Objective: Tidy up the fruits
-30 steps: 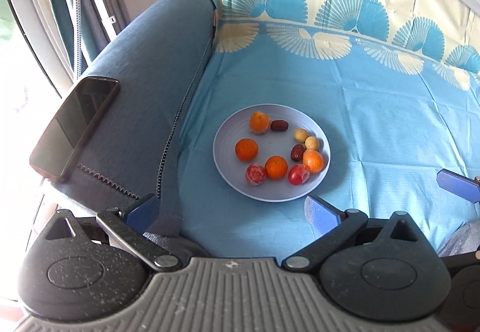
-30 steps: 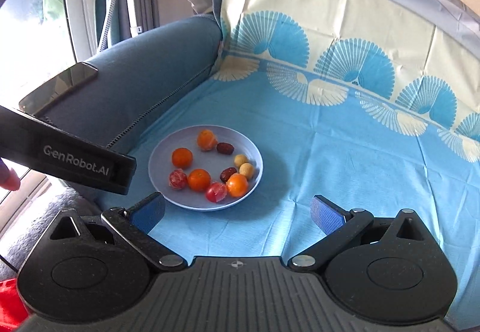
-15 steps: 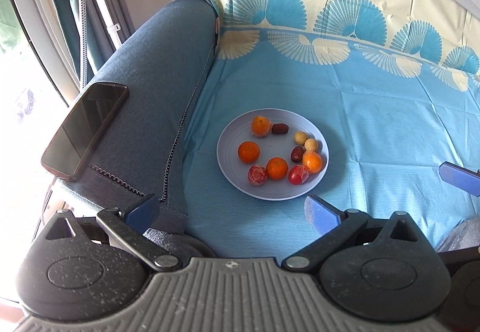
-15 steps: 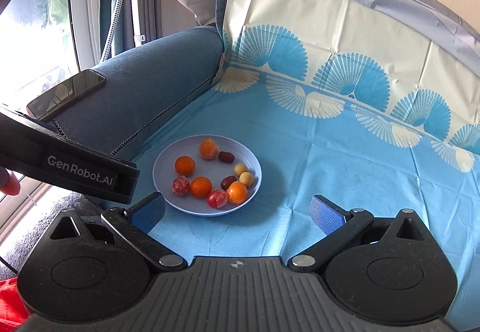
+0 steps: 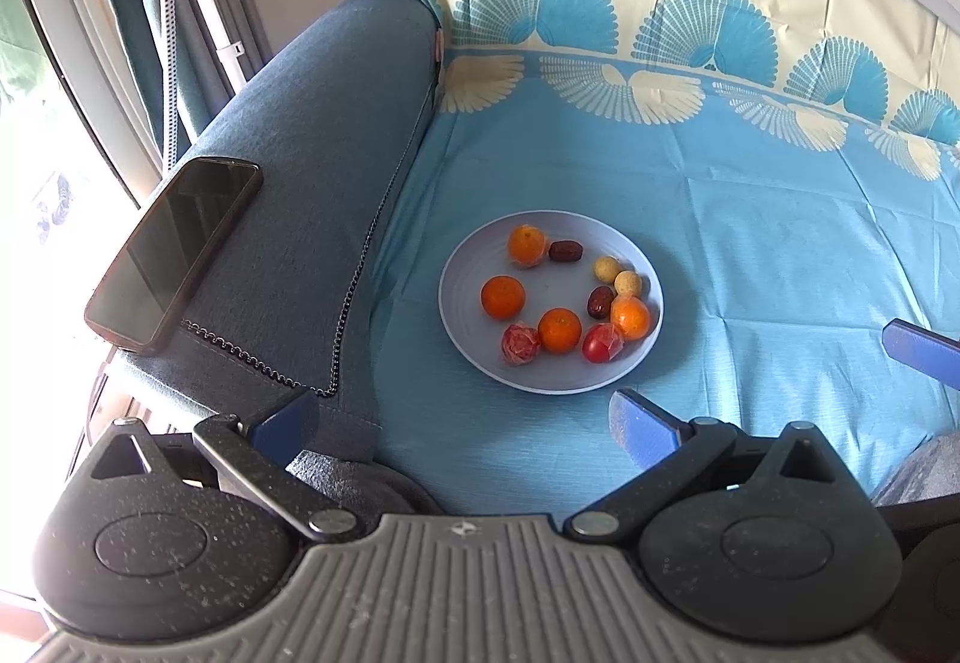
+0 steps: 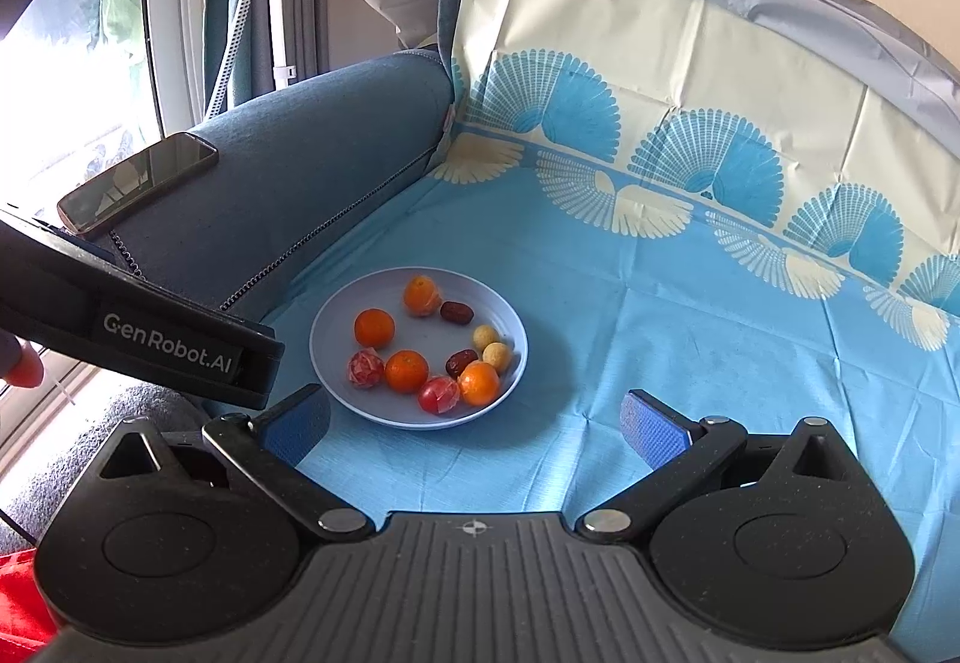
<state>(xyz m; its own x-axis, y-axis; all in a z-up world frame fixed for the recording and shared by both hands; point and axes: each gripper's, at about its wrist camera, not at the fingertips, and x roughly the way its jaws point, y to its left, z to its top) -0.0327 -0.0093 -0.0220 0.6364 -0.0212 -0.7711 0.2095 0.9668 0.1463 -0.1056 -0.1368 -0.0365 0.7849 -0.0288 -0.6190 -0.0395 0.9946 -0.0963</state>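
Note:
A pale blue plate [image 5: 468,279] [image 6: 336,315] sits on a blue patterned cloth on a sofa seat. It holds several fruits: small oranges [image 5: 503,297] [image 6: 374,328], two wrapped red fruits [image 5: 519,343] [image 6: 366,369], two dark dates [image 5: 566,251] [image 6: 457,312] and two yellow balls [image 5: 606,267] [image 6: 485,336]. My left gripper [image 5: 465,420] is open and empty, near the plate's front edge. My right gripper [image 6: 477,423] is open and empty, just short of the plate; one blue fingertip [image 5: 918,345] of it shows at the right edge of the left wrist view.
A black phone [image 5: 174,249] [image 6: 138,189] lies on the blue sofa armrest [image 5: 312,141] to the left. The cloth [image 5: 750,243] runs up the backrest. A window with curtains [image 6: 180,3] is at far left. The left gripper's body [image 6: 150,339] crosses the right view's left side.
Both grippers have pulled back and risen a little, so the plate looks slightly smaller and more of the backrest shows. The fruits and the phone have not moved.

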